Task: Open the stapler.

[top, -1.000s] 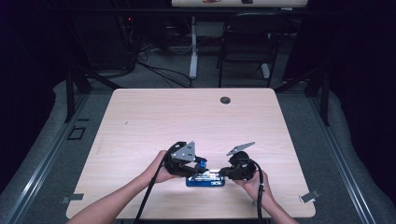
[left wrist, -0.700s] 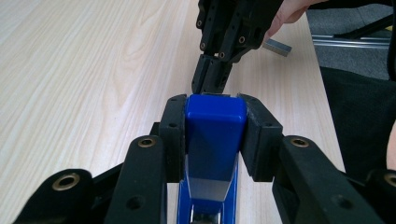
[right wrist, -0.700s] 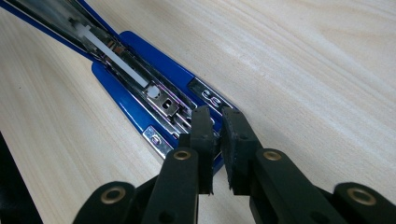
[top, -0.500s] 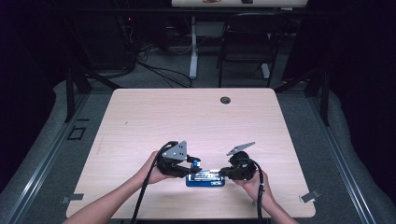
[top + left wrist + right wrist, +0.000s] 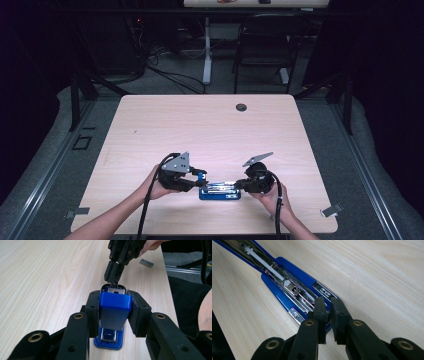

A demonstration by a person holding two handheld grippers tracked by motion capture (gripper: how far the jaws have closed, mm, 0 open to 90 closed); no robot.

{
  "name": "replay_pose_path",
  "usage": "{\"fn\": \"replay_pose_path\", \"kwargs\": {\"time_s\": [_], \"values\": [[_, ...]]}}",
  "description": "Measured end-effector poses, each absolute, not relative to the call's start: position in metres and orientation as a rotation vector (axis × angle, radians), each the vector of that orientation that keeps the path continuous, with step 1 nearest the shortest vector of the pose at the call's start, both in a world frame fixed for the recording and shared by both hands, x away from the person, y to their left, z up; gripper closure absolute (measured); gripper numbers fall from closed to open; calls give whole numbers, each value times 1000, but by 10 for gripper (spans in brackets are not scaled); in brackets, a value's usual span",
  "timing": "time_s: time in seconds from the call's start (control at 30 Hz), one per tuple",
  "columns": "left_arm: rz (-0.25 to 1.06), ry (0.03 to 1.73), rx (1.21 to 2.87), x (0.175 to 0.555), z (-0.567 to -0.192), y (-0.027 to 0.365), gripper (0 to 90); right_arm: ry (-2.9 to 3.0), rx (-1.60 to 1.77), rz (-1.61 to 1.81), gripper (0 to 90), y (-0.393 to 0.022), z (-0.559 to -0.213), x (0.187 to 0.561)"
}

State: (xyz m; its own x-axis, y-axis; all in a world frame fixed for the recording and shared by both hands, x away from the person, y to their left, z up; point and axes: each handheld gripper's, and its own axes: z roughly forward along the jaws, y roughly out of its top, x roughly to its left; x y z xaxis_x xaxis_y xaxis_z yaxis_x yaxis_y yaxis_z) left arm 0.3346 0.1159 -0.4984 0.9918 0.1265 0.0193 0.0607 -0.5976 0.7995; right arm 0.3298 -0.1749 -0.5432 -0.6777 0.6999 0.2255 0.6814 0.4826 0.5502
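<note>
A blue stapler (image 5: 220, 193) lies opened near the table's front edge, its base (image 5: 109, 343) flat on the wood. My left gripper (image 5: 115, 308) is shut on the blue top cover (image 5: 115, 311), which it holds swung up off the base. The metal magazine (image 5: 287, 283) lies exposed along the base. At the stapler's other end my right gripper (image 5: 328, 308) has its jaws almost together, and they pinch the end of the magazine. From the left gripper view, the right gripper (image 5: 113, 281) comes down onto that metal tip.
A small grey strip of staples (image 5: 146, 263) lies on the table beyond the stapler, near the edge. The wooden table (image 5: 200, 130) has a round cable hole (image 5: 241, 107) at the back. A chair (image 5: 262, 50) and cables stand behind it.
My left gripper has moved left with the blue cover in it, away from the right gripper. The right gripper has kept still on the stapler.
</note>
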Motion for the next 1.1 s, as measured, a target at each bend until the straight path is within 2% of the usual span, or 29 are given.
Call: {"fn": "replay_pose_path", "kwargs": {"time_s": [0.33,0.67,1.1], "values": [[61,192,2173,334,-507,136,655,2673,1260,989,840,-175,-544,330],[-1,283,2229,335,-523,164,646,2677,1262,983,840,-176,-544,330],[-35,303,2302,337,-532,172,638,2677,1264,984,839,-176,-544,330]]}}
